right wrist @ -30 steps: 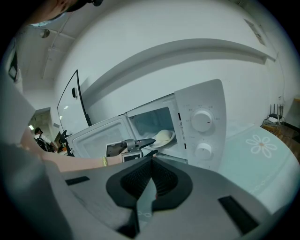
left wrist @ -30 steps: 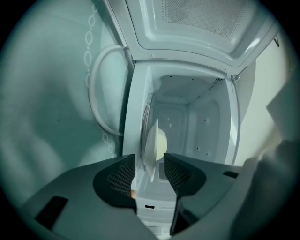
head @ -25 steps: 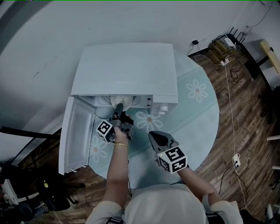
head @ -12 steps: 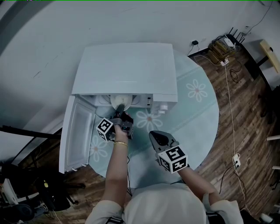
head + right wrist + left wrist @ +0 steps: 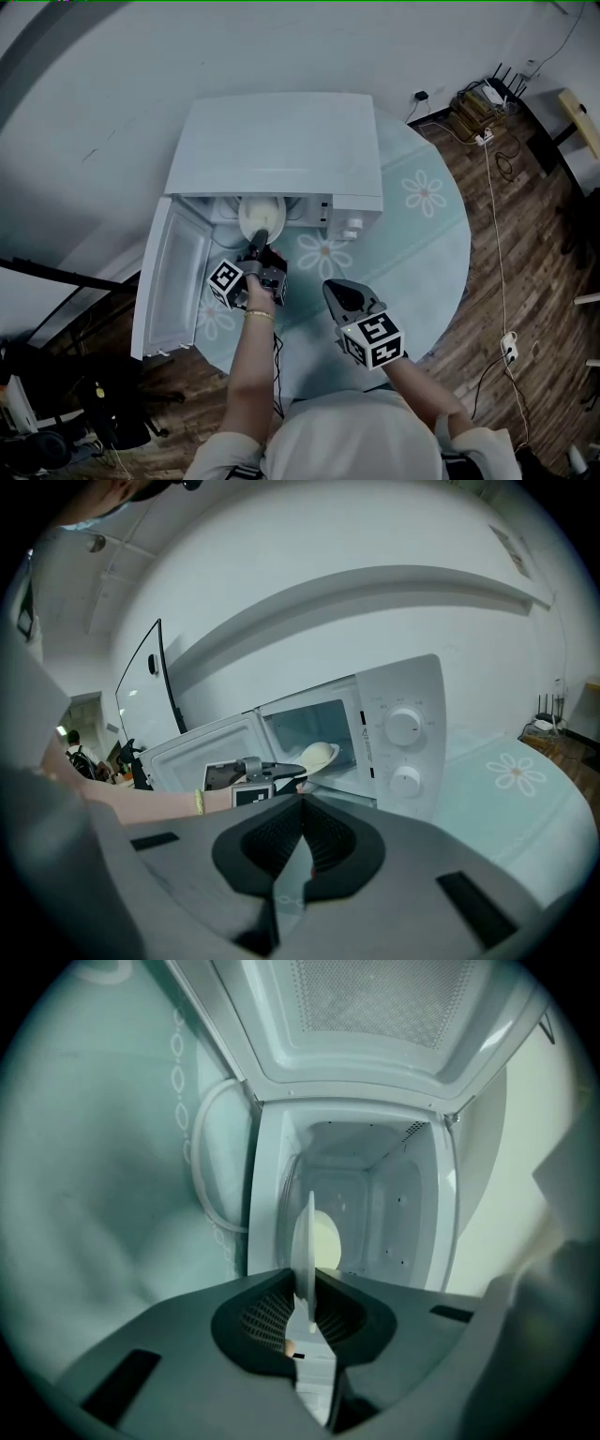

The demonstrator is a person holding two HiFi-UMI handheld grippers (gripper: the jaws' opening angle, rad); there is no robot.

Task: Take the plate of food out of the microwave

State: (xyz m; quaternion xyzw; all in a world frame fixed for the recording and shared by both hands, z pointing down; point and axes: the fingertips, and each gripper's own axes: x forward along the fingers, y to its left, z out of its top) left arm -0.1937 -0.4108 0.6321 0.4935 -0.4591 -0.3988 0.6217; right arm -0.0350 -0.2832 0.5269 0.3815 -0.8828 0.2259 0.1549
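A white microwave (image 5: 281, 150) stands on the round table with its door (image 5: 169, 277) swung open to the left. A white plate (image 5: 261, 214) with a pale yellow mound of food (image 5: 317, 753) sits at the mouth of the cavity. My left gripper (image 5: 259, 236) is shut on the plate's near rim. In the left gripper view the plate (image 5: 307, 1241) is edge-on between the pads, with the food (image 5: 325, 1241) beyond it. My right gripper (image 5: 339, 292) hovers over the table in front of the microwave, shut and holding nothing.
The table (image 5: 422, 253) has a light blue cloth with daisy prints. The control panel with two knobs (image 5: 403, 728) is at the microwave's right. Cables and a power strip (image 5: 483, 131) lie on the wooden floor at the right.
The head view has shifted slightly, and a little more of the plate shows in the opening. The left gripper stays at the plate's rim. The right gripper has barely moved.
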